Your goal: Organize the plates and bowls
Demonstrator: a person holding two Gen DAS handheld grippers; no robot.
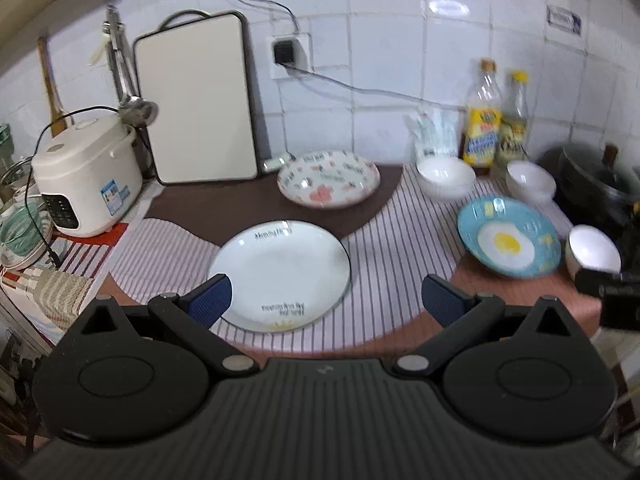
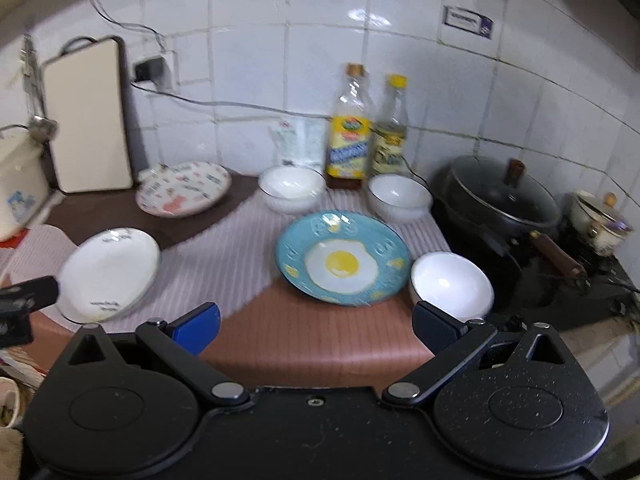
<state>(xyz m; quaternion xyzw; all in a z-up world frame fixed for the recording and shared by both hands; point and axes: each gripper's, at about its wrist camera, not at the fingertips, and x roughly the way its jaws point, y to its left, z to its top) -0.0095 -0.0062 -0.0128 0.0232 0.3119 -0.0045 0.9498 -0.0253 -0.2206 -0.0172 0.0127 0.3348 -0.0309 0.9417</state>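
A white plate (image 1: 280, 272) with black lettering lies on the striped mat just ahead of my open left gripper (image 1: 326, 298); it also shows in the right wrist view (image 2: 108, 272). A pink-patterned plate (image 1: 328, 178) (image 2: 184, 192) lies at the back. A blue plate with a fried-egg print (image 1: 508, 238) (image 2: 342, 258) lies ahead of my open right gripper (image 2: 316, 326). Three white bowls: one (image 2: 450, 286) (image 1: 592, 254) right of the blue plate, two at the back (image 2: 292, 188) (image 2: 400, 196). Both grippers are empty.
A rice cooker (image 1: 86, 176) and an upright cutting board (image 1: 196, 100) stand at the left. Two oil bottles (image 2: 350, 132) and a bag stand against the tiled wall. A black lidded pan (image 2: 504, 200) sits on the stove at right, a small pot (image 2: 600, 220) behind it.
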